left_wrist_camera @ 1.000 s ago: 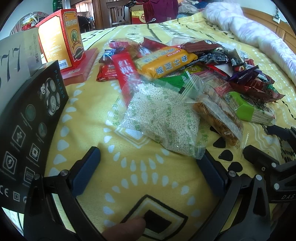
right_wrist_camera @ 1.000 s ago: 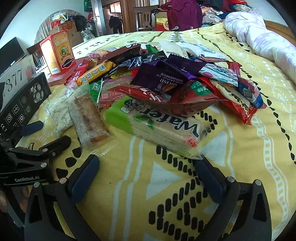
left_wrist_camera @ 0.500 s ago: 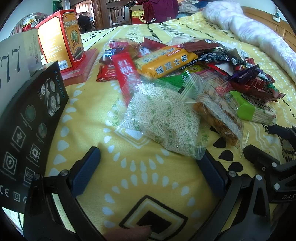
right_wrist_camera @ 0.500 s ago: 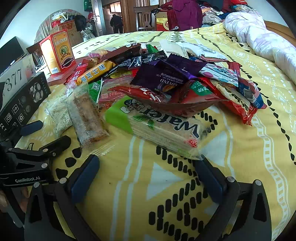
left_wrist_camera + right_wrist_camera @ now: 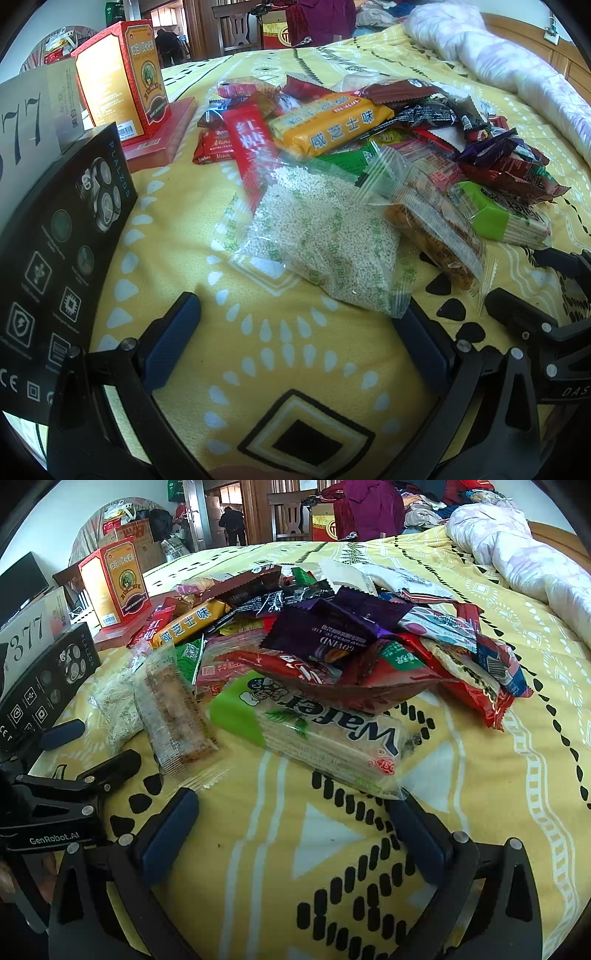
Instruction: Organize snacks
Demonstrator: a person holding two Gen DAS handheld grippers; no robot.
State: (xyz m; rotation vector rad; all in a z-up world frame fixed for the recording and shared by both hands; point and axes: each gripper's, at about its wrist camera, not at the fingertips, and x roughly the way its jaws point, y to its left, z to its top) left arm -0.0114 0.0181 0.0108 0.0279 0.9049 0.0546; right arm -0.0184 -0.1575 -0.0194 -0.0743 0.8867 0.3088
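A pile of snack packets lies on a yellow patterned bedspread (image 5: 258, 354). Nearest my left gripper (image 5: 295, 332) is a clear bag of white grain snack (image 5: 325, 236), with a clear-wrapped brown bar (image 5: 432, 236) beside it. My left gripper is open and empty, just short of the grain bag. My right gripper (image 5: 291, 819) is open and empty, just short of a green wafer pack (image 5: 317, 727). The wafer pack also shows in the left wrist view (image 5: 506, 218). A yellow biscuit pack (image 5: 332, 122) and a purple packet (image 5: 332, 631) lie further back in the pile.
A black product box (image 5: 55, 258) stands close on the left, with a white numbered box (image 5: 26, 125) behind it. A red and yellow carton (image 5: 122, 77) stands on a flat red box (image 5: 162, 133). A rolled quilt (image 5: 524, 561) lies at the far right.
Both grippers have edged very slightly forward toward the pile. Nothing has been taken hold of or moved.
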